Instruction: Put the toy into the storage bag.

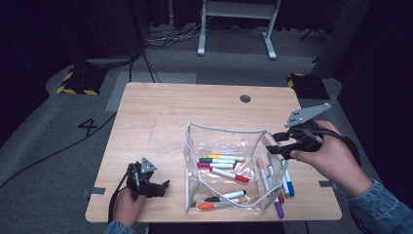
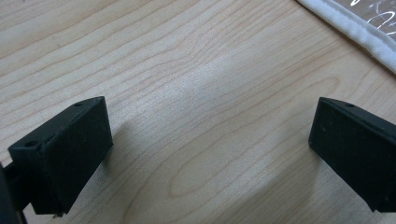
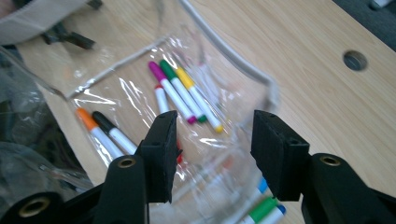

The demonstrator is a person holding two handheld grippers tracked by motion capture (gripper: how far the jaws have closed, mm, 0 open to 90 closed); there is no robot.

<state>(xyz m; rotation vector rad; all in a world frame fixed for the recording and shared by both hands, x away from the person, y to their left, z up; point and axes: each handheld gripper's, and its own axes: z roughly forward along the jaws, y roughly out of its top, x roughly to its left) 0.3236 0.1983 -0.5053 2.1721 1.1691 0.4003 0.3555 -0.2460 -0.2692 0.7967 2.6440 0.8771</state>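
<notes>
High view: clear pouch point(image 1: 225, 168) is being kept at lower centre, mouth up for loading; markers point(image 1: 224, 166) are being stored inside, others point(image 1: 281, 187) beside its right wall. Right gripper point(image 1: 273, 143), jaws parted and empty, is being held above that wall. Left gripper point(image 1: 163, 185), released, is being rested at lower left.

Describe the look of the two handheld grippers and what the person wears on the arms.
Both the left gripper and the right gripper are black, each topped by a grey three-cornered plate. Their fingers are blocky black pads. A black cable trails from the left one. Sleeves are blue denim.
</notes>
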